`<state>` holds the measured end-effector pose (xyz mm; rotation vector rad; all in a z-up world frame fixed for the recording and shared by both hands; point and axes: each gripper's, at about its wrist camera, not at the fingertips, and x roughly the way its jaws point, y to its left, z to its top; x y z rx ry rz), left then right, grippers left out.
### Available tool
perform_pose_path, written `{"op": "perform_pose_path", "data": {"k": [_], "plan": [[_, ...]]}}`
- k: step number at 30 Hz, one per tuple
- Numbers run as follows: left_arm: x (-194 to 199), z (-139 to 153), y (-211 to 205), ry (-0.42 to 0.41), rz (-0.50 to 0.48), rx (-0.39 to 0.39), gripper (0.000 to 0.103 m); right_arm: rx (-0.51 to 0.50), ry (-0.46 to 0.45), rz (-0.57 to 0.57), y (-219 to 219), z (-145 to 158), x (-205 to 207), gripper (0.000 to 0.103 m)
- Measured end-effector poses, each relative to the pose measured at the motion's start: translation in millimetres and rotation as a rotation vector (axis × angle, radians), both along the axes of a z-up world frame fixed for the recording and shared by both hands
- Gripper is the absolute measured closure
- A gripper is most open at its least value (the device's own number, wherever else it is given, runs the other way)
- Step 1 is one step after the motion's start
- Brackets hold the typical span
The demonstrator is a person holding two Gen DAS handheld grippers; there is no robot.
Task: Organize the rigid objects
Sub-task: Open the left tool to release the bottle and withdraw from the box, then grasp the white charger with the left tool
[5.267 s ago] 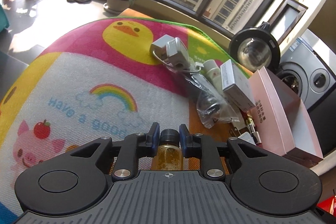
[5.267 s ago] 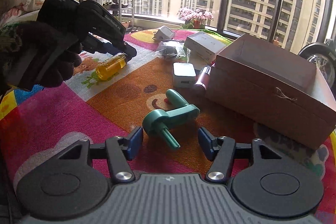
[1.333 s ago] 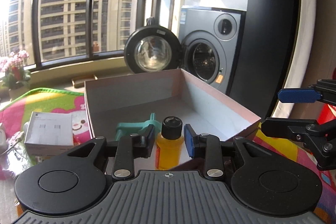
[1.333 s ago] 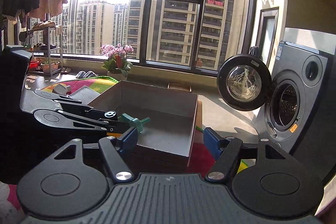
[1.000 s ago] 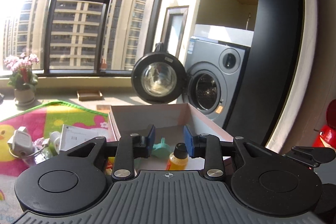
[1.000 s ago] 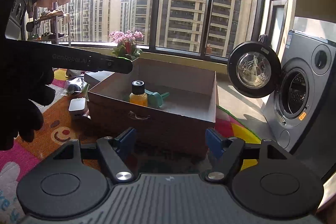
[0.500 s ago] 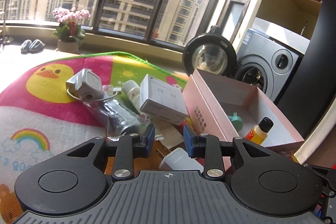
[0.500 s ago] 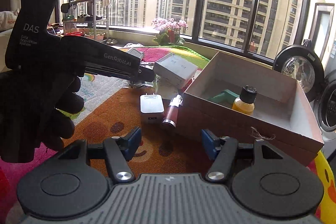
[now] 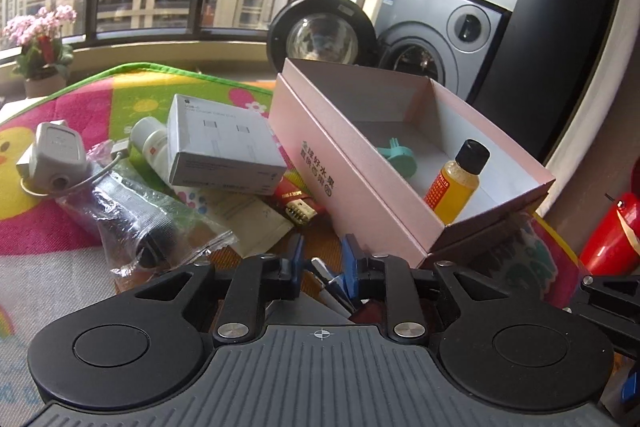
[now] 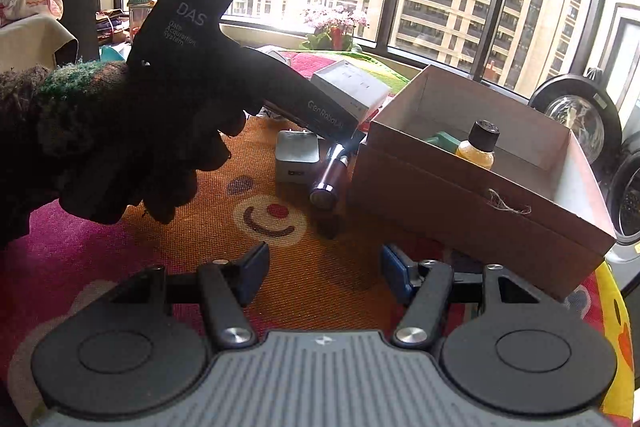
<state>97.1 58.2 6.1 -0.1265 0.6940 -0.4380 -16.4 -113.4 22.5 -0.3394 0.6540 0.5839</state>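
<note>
Left gripper [image 9: 322,259]: five seconds ago I carried the amber bottle [image 9: 456,183] over the mat [image 10: 280,227]. That bottle now stands upright in the pink box [image 9: 360,163], near corner, at my 2 o'clock, free of my fingers. The green tool [image 9: 396,157] lies in there too, further back. Two items filed, then, and I have swung back and dropped low for a third. My fingers are narrow and sit astride the maroon tube [image 10: 330,179], which lies on the mat against the box wall just beside the white charger [image 10: 298,157]. Whether my pads are touching it yet I cannot tell. Right gripper [image 10: 324,267]: fingers wide, holding nothing, hanging back over the mat with the box at its 1 o'clock. Still loose at my 10 to 11 o'clock: white carton [image 9: 224,151], small white bottle [image 9: 150,145], grey adapter [image 9: 54,151], bagged black item [image 9: 148,223], red packet [image 9: 294,197]. My judgement: early in the job, most of the pile waiting. Writing: my body reads "DAS Data Acquisition System" and "GenRobot.AI". The box wall carries a line of green Chinese characters and a round mark. The carton shows an apple logo and "USB-C", the rest too small. The bottle's red label is unreadable.
</note>
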Motion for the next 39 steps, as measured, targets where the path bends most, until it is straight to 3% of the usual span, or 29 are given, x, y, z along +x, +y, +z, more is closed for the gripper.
{"op": "perform_pose_path", "data": {"k": [5, 7, 10, 13, 19, 22, 27, 31, 33, 34, 39], "plan": [[-35.1, 1.2, 14.1, 0.019, -0.026, -0.04, 0.079, 0.08, 0.078, 0.027, 2.5, 1.3, 7.4, 0.049], [-47.0, 9.2, 28.0, -0.005, 0.047, -0.065, 0.079, 0.109, 0.104, 0.038, 3.0, 1.6, 9.2, 0.05], [-64.3, 25.4, 59.6, -0.04, 0.243, -0.112, 0.079, 0.125, 0.116, 0.033, 4.5, 1.1, 12.6, 0.058], [-79.9, 31.2, 82.2, -0.009, 0.35, -0.114, 0.079, 0.137, 0.106, 0.01, 1.8, 1.8, 14.9, 0.067], [-96.4, 18.6, 83.6, 0.168, 0.333, -0.188, 0.079, 0.115, 0.074, -0.025, 0.0, -0.7, 20.9, 0.067], [-96.9, 15.1, 70.2, 0.172, 0.336, -0.193, 0.079, 0.101, 0.059, -0.043, -1.9, -4.5, 23.1, 0.067], [-96.6, 16.1, 41.8, 0.115, 0.365, -0.135, 0.079, 0.074, 0.022, -0.085, -14.4, -4.1, 17.6, 0.07], [-90.5, 17.5, 15.0, 0.072, 0.34, -0.027, 0.077, 0.078, 0.008, -0.125, -33.8, -5.5, 11.8, 0.069], [-85.5, 16.2, 4.0, 0.059, 0.316, 0.014, 0.076, 0.089, 0.012, -0.145, -40.8, -5.7, 10.4, 0.05], [-83.3, 15.5, -2.2, 0.038, 0.299, 0.041, 0.073, 0.1, 0.014, -0.153, -43.6, -5.3, 10.5, 0.046], [-88.8, 17.0, -23.9, -0.04, 0.265, 0.182, 0.07, 0.134, 0.017, -0.164, -47.3, -5.4, 10.5, 0.044]]}}
